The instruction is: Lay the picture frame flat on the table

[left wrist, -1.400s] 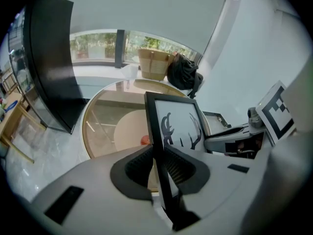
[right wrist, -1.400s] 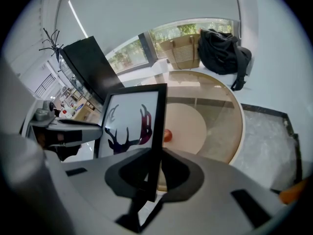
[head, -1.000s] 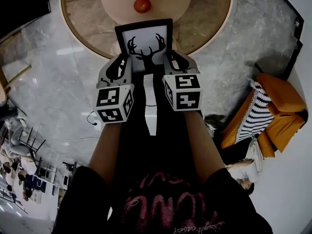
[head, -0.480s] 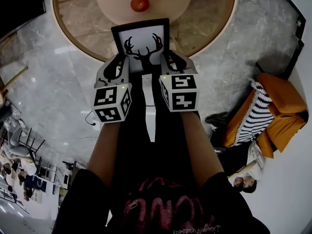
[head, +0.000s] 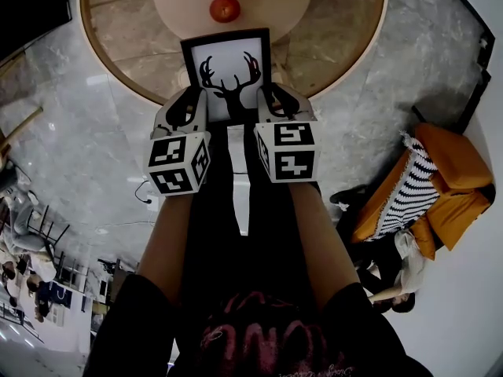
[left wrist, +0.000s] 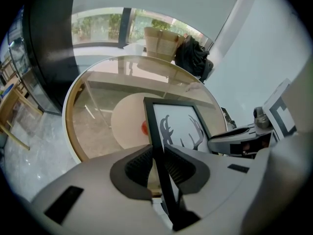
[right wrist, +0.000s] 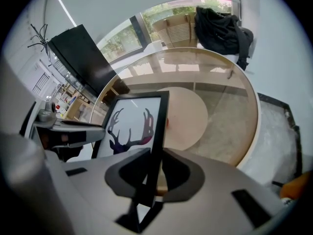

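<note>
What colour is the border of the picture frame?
The picture frame has a black border around a white deer print; clearest in the head view.

Lounge: marble floor (head: 86, 124), round table (head: 343, 41), sofa (head: 452, 181)

One picture frame (head: 228, 69), one round table (head: 346, 45), one red ball (head: 225, 9) — two tools (head: 189, 107) (head: 277, 103)

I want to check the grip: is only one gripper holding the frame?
No, the left gripper and the right gripper are each shut on a side edge of the frame.
</note>
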`<state>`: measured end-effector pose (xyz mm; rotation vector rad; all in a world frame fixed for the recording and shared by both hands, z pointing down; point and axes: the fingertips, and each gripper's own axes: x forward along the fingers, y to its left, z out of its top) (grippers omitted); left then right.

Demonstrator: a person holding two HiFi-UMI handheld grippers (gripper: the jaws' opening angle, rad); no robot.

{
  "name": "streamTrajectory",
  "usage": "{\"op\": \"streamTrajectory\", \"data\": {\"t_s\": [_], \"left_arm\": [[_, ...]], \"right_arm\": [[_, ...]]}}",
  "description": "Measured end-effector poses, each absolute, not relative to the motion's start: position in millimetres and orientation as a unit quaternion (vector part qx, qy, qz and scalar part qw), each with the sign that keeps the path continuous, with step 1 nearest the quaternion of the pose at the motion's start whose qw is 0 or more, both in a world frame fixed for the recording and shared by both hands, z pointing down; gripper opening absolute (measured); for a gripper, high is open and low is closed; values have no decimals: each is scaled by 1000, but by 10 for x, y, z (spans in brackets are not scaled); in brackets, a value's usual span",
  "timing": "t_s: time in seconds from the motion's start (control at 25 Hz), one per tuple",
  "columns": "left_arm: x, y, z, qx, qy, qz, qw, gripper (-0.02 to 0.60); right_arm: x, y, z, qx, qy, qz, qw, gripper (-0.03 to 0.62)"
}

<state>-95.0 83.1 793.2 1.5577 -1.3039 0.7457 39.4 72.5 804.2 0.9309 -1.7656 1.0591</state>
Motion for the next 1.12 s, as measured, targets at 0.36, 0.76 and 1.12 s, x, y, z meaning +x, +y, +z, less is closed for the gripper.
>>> {"op": "streamTrajectory", "data": {"t_s": [0.36,0.76,1.12], "left_arm": [[-943,839,8010,635,-529,315,467,77],[-941,820,7940,653,-531,312,441,77],[-980,709,7625,673,-541,302,404,52]], "right_arm": [[395,731,8052,375,-710,419,423,81],[416,712,8006,384,-713,423,406,83],[454,641,7712,402,-726,404,385,64]]}}
